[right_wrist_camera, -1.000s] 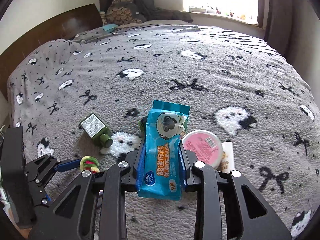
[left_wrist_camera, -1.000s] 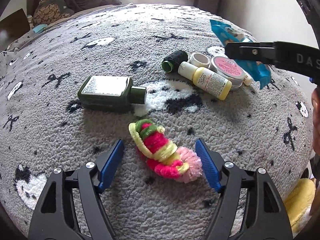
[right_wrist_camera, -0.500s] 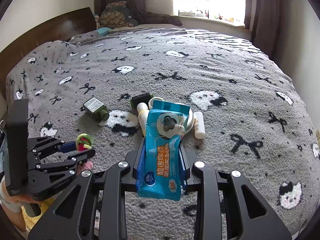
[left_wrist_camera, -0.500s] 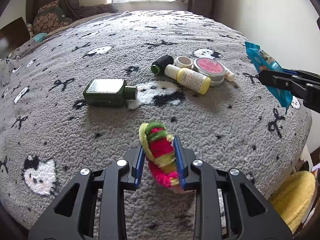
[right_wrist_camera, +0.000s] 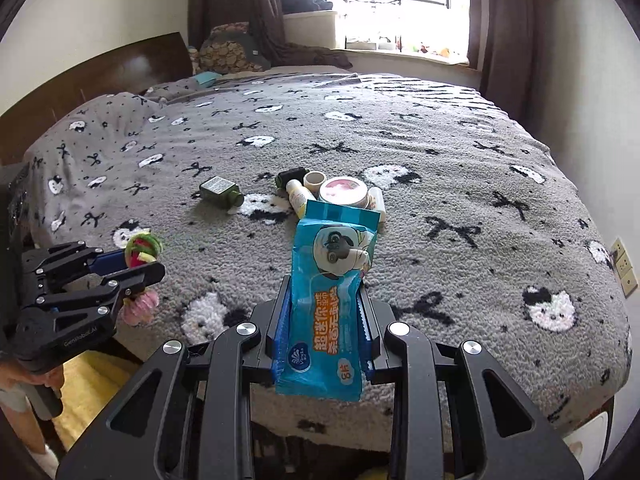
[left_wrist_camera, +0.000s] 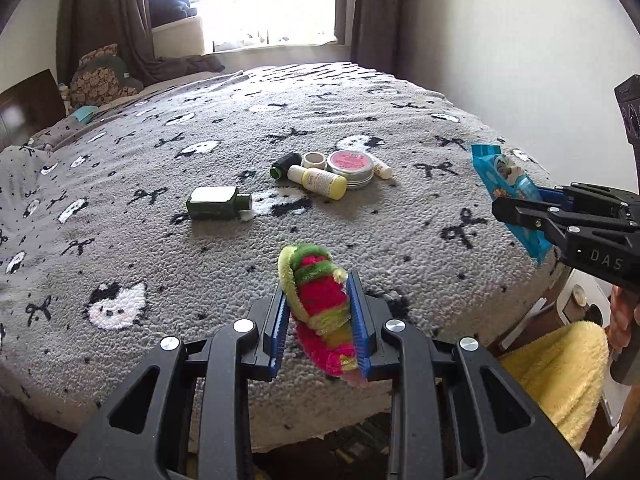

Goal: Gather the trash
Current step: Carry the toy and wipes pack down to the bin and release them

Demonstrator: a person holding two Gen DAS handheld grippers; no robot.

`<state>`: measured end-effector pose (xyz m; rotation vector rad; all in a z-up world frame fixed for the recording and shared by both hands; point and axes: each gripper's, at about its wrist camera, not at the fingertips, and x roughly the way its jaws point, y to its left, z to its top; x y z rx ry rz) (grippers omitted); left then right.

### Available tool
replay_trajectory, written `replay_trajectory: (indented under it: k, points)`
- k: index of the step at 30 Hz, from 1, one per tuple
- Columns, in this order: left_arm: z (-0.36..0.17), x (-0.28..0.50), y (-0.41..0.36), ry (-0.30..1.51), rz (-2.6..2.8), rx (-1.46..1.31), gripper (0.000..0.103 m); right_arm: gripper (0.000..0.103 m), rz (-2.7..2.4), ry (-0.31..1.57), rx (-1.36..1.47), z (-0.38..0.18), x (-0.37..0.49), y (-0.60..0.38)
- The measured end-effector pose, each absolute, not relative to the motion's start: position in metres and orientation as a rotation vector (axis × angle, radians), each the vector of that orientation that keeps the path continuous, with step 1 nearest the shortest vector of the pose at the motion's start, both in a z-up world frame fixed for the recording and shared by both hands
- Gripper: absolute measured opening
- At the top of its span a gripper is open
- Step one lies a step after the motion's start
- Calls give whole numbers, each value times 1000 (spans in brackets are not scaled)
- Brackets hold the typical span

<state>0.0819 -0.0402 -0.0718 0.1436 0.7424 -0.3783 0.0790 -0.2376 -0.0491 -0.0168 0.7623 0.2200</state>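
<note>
A grey bed blanket [left_wrist_camera: 168, 264] fills both views. Bottom centre, the right tongs [right_wrist_camera: 324, 320] pinch a blue wipes packet [right_wrist_camera: 328, 300]; the left tongs [left_wrist_camera: 318, 314] pinch a pink-and-green fuzzy pipe-cleaner bundle [left_wrist_camera: 320, 300]. Mid-frame lie a green bottle [left_wrist_camera: 216, 202] and a pink-lidded tin [left_wrist_camera: 350, 162].

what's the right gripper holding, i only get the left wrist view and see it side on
observer: The right gripper is shut on a blue packet. Both pads press its lower half, and the top with the cartoon face stands clear of the fingertips.
operator: does my toy stick out underneath
observer: Yes. The right wrist view shows a pink end of the toy hanging below the left gripper.
operator: anything on the wall right of the bed
observer: A wall socket, low on the wall just past the bed.
</note>
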Motion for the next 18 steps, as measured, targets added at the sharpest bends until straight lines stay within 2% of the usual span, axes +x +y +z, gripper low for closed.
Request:
replay_trajectory:
  k: [10, 18]
  points:
    - [-69, 17, -45, 713, -416, 156, 26, 29, 204, 747, -33, -56, 10, -236]
    - [-99, -22, -45, 775, -449, 167, 26, 29, 225, 881, -38, -101, -23, -232]
